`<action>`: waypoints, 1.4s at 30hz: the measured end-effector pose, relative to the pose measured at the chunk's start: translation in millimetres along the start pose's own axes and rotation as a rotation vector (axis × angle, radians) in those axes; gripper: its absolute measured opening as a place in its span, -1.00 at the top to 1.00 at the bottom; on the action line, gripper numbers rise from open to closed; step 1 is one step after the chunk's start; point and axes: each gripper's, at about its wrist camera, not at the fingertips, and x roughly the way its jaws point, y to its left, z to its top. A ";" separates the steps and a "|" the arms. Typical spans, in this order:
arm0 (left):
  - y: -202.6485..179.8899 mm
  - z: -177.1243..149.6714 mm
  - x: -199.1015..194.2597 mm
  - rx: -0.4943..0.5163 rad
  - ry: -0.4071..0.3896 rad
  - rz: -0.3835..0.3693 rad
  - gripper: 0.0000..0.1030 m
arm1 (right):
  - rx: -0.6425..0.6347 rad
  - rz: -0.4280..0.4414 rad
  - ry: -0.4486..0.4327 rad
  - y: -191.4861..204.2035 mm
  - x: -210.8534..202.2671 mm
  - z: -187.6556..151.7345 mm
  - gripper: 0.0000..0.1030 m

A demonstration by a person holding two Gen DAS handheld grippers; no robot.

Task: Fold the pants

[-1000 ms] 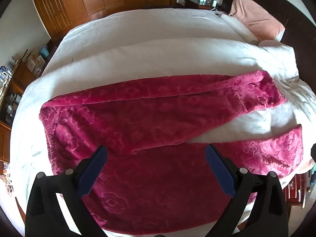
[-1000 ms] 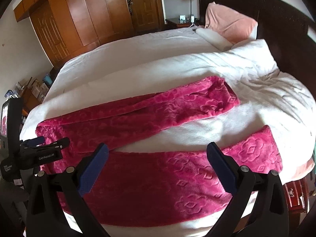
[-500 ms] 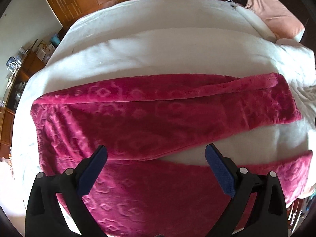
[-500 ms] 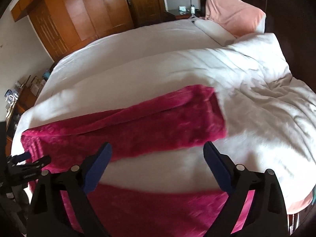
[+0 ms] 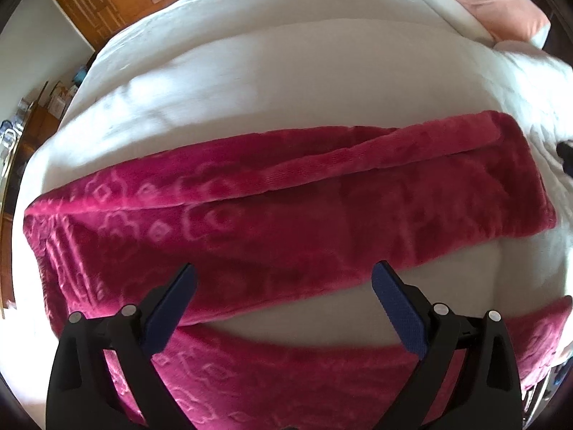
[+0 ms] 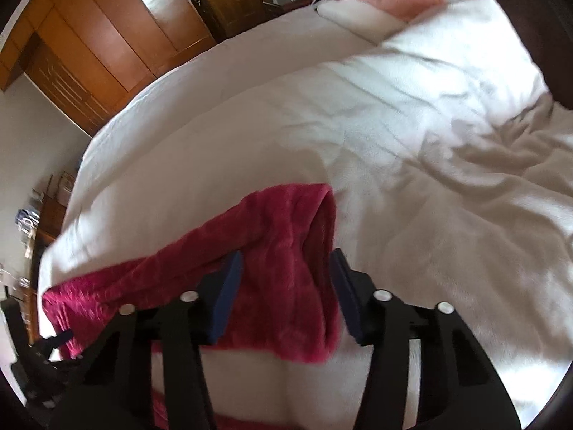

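Note:
Crimson fleece pants (image 5: pixel 286 215) lie spread on a white bed, legs pointing right. The far leg (image 5: pixel 429 186) runs across the left wrist view; the near leg (image 5: pixel 286 387) lies along the bottom. My left gripper (image 5: pixel 283 308) is open and empty, above the gap between the legs near the crotch. In the right wrist view my right gripper (image 6: pixel 286 286) has its jaws on either side of the far leg's cuff (image 6: pixel 304 251), half closed and not pinching it.
The white duvet (image 6: pixel 394 143) covers the bed, rumpled at the right. A pink pillow (image 5: pixel 501 10) lies at the headboard. A wooden wardrobe (image 6: pixel 118 43) stands beyond the far side. A dresser with clutter (image 5: pixel 21 132) is at the left.
Both grippers moved forward over the pants. The right gripper advanced to the far leg's cuff and its jaws narrowed around it. The left gripper came closer above the crotch.

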 end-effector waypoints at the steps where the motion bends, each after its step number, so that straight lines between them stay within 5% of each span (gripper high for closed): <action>1: -4.6 3.5 4.6 0.005 0.006 -0.006 -0.86 | 0.018 0.016 0.012 -4.9 6.3 4.5 0.26; 5: -15.6 15.6 20.8 0.002 0.027 -0.020 -0.76 | 0.072 0.063 0.047 -17.9 26.4 14.2 0.48; 22: -23.7 53.9 73.5 -0.030 0.090 0.016 -0.65 | 0.216 0.236 0.184 -54.1 108.6 34.8 0.48; 24: -28.3 64.8 81.7 -0.032 0.089 0.025 -0.65 | 0.203 0.255 0.174 -51.9 107.9 37.4 0.62; 25: -27.8 68.1 84.2 -0.032 0.087 0.029 -0.65 | 0.196 0.254 0.162 -50.9 105.8 39.6 0.84; 29: -19.9 95.3 96.5 -0.033 0.068 0.061 -0.65 | 0.220 0.251 0.059 -56.1 80.1 53.1 0.90; 33: -9.9 125.0 108.5 -0.046 0.055 0.098 -0.65 | 0.167 0.150 -0.019 -53.9 62.5 65.2 1.00; 39: -10.8 170.1 114.2 -0.029 -0.002 0.127 -0.65 | 0.116 0.054 -0.053 -50.8 50.7 72.6 0.97; 42: -13.7 181.9 120.1 0.002 -0.007 0.149 -0.66 | 0.093 0.078 -0.031 -41.7 37.9 60.1 0.58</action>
